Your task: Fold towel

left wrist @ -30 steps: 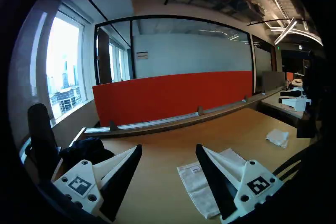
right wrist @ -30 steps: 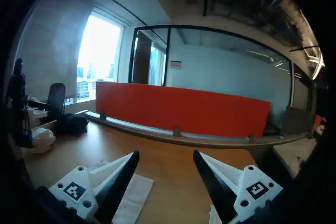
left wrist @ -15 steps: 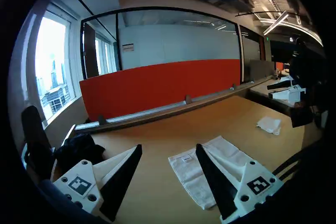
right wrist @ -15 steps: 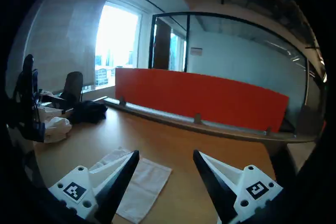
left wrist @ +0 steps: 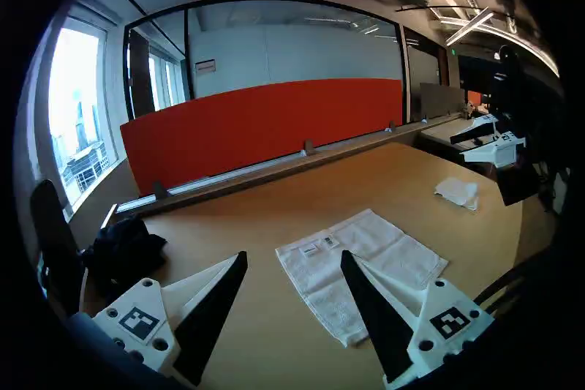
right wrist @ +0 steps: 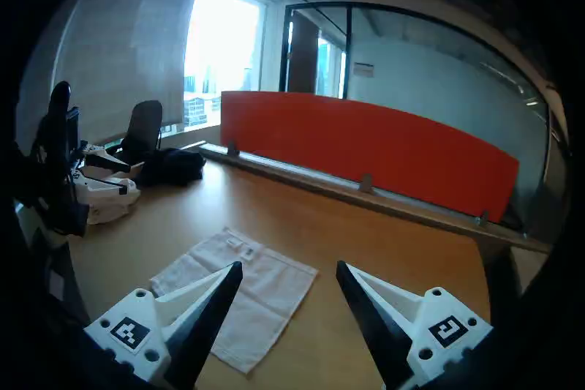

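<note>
The towel (left wrist: pixel 365 244) is white cloth, matt, with a fine nubby weave. The desk (left wrist: pixel 329 185) looks like pale wood, smooth with a soft sheen. My left gripper (left wrist: pixel 292 255) and right gripper (right wrist: pixel 289 265) have white plastic bodies and matt black finger faces. The far divider (left wrist: pixel 263 126) is matt red, and the wall (left wrist: pixel 307 53) behind it is glossy glass. The bundle (left wrist: pixel 121 251) at the left is dark cloth.

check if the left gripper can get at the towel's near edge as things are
Probably yes. The left gripper is open, and the white towel lies flat on the table just ahead of it, with nothing on it or in between. It likely only needs to drop lower.
</note>
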A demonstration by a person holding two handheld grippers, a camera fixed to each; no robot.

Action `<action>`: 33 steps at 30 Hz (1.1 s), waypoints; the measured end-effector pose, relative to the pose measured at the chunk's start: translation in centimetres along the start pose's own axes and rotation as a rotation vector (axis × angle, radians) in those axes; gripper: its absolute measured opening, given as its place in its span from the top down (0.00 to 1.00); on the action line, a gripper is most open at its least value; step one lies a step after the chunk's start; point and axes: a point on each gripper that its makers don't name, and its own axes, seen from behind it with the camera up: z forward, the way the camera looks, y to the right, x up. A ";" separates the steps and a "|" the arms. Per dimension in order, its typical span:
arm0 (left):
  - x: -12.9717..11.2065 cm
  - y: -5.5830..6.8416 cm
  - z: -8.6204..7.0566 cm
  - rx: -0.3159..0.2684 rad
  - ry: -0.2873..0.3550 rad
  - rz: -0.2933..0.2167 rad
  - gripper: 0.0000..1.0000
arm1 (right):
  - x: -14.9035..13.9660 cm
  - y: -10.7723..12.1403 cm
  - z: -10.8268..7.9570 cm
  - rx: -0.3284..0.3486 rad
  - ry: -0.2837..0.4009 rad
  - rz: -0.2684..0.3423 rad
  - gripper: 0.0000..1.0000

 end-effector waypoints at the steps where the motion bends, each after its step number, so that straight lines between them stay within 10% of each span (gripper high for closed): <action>1: -0.4 0.3 0.1 -0.006 -0.006 0.001 0.05 | -0.4 -0.1 0.1 0.003 -0.008 -0.003 0.01; 33: -13.3 5.5 4.0 -0.120 -0.229 0.023 0.05 | -13.4 -4.2 3.9 0.089 -0.210 -0.033 0.00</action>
